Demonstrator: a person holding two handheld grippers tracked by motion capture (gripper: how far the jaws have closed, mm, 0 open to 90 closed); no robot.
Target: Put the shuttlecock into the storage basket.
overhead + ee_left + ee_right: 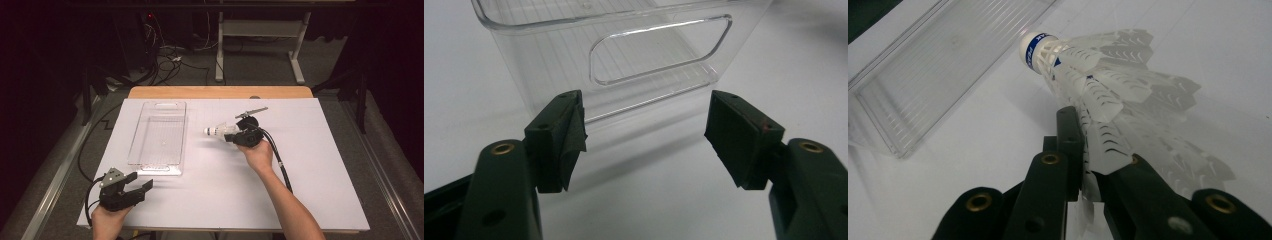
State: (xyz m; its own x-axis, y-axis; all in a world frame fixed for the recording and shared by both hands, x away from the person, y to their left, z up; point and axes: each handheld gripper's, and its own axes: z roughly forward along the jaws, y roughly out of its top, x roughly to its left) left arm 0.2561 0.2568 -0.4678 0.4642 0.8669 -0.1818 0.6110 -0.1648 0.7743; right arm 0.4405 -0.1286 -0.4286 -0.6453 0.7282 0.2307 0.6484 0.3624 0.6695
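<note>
My right gripper (1083, 150) is clamped on the shuttlecock (1098, 85) skirt, carried at frame centre in the high view, beside the clear bin (159, 135). Bin holds nothing; placing remains. My left gripper (646, 135) waits with jaws apart, lower left.

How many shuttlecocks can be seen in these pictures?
1. The shuttlecock is held by its feathers in the right gripper, above the white table, to the right of the clear tray. I see no other one.
</note>
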